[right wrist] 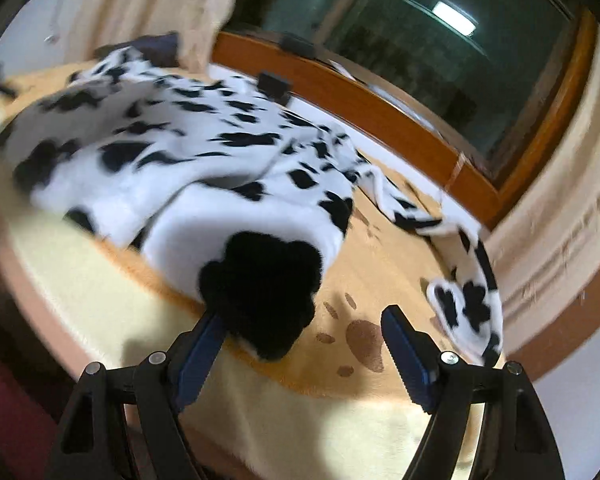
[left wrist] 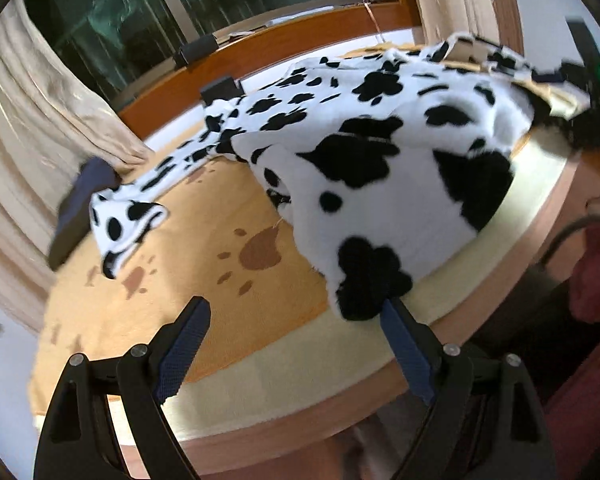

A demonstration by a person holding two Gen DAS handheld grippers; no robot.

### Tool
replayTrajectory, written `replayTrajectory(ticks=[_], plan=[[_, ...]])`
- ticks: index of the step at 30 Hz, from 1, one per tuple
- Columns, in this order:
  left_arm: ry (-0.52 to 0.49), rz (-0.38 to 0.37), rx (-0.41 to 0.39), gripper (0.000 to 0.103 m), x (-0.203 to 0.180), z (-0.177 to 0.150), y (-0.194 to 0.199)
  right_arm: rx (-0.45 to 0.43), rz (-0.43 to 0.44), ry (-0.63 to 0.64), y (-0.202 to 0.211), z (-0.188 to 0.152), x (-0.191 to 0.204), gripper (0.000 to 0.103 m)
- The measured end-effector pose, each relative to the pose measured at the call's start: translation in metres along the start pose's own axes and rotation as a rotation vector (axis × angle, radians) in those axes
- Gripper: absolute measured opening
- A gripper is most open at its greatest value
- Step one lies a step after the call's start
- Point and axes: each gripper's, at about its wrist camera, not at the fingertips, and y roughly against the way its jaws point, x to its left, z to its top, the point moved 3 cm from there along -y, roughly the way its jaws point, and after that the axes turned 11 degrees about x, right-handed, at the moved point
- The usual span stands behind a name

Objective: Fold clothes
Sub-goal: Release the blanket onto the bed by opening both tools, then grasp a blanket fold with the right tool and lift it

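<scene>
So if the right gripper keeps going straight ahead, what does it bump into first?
Probably the black paw-shaped patch at the near corner of the fluffy white, black-spotted garment. It already lies between the open right gripper fingers, though depth is blurry.

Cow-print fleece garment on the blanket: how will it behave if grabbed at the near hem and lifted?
The cow-print garment looks floppy: it lies in soft folds, so it will likely drape and trail. Its plush pile suggests bulk, probably a thick bite for the open left gripper and right gripper. It may drag on the fuzzy paw-print blanket.
</scene>
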Motion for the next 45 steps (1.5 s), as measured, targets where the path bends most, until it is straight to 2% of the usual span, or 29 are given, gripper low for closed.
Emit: replayTrajectory(ticks=[2, 8, 11, 13, 16, 23, 26, 29, 33, 36, 38, 41, 45], plan=[[0.010, 0.019, -0.010, 0.089, -0.001, 0.000, -0.004, 0.003, 0.008, -0.069, -0.004, 0.006, -0.005, 0.081], [0.120, 0.039, -0.065, 0.090, 0.004, 0.006, -0.008, -0.127, -0.024, -0.320, 0.011, 0.030, -0.038, 0.081], [0.186, 0.026, -0.107, 0.090, 0.007, 0.006, -0.005, -0.197, 0.057, -0.424, 0.018, 0.035, -0.047, 0.081], [0.198, 0.032, -0.119, 0.090, 0.006, 0.005, -0.006, -0.224, 0.097, -0.466, 0.019, 0.041, -0.051, 0.081], [0.223, 0.031, -0.134, 0.090, 0.006, 0.004, -0.008, -0.238, 0.109, -0.484, 0.021, 0.053, -0.057, 0.081], [0.195, -0.061, -0.167, 0.090, -0.012, 0.006, -0.003, -0.264, 0.119, -0.534, 0.019, 0.072, -0.075, 0.081], [0.175, -0.102, -0.182, 0.096, -0.024, 0.010, 0.001, -0.272, 0.137, -0.566, 0.017, 0.075, -0.081, 0.081], [0.221, -0.025, -0.209, 0.099, -0.020, 0.018, 0.003, -0.284, 0.151, -0.608, 0.017, 0.076, -0.088, 0.081], [0.277, 0.051, -0.218, 0.101, -0.008, 0.025, 0.002, -0.368, 0.076, -0.669, 0.036, 0.066, -0.099, 0.081], [0.226, 0.005, -0.196, 0.101, -0.009, 0.021, 0.002, -0.388, 0.013, -0.681, 0.044, 0.061, -0.109, 0.081], [0.174, -0.036, -0.193, 0.101, -0.014, 0.015, 0.005, -0.375, 0.008, -0.690, 0.044, 0.060, -0.116, 0.081], [0.090, 0.067, -0.183, 0.101, -0.024, 0.007, 0.009, -0.353, 0.007, -0.697, 0.039, 0.060, -0.122, 0.081], [0.032, 0.206, -0.162, 0.101, -0.029, 0.003, 0.005, -0.376, -0.010, -0.681, 0.046, 0.062, -0.121, 0.081]])
